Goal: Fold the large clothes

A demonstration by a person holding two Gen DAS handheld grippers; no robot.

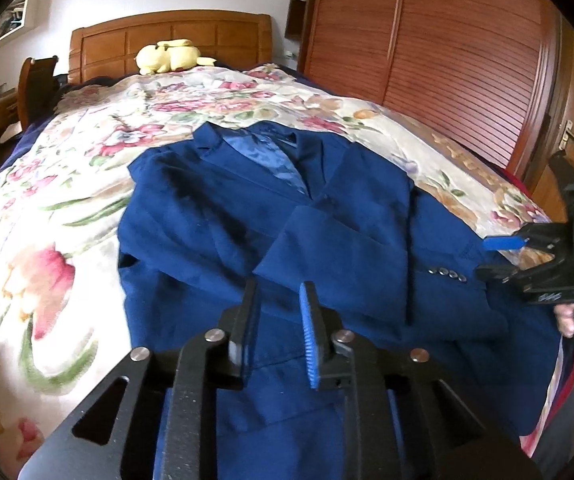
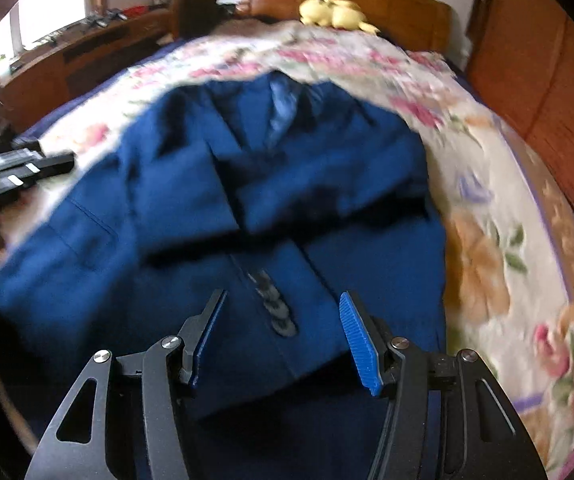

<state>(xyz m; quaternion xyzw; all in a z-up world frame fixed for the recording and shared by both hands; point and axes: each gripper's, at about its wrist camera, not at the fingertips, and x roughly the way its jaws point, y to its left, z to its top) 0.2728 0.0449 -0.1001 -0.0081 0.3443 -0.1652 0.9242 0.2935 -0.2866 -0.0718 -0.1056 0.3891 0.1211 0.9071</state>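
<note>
Jacket (image 1: pixel 327 216), dark blue, lies face up on the flowered bedspread (image 1: pixel 67 208) of the bed, both sleeves folded in across its chest, lapels toward the headboard (image 1: pixel 167 40). I see my left hand-held gripper (image 1: pixel 279 300) over the lower front with its jaws a little apart and nothing between them. My right hand-held gripper (image 2: pixel 283 308) is released wide above the sleeve buttons (image 2: pixel 275 304), empty.

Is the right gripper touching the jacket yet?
Cannot tell. In the right wrist view the right gripper stands open over the jacket by the sleeve buttons, but blur hides any contact or gap.
</note>
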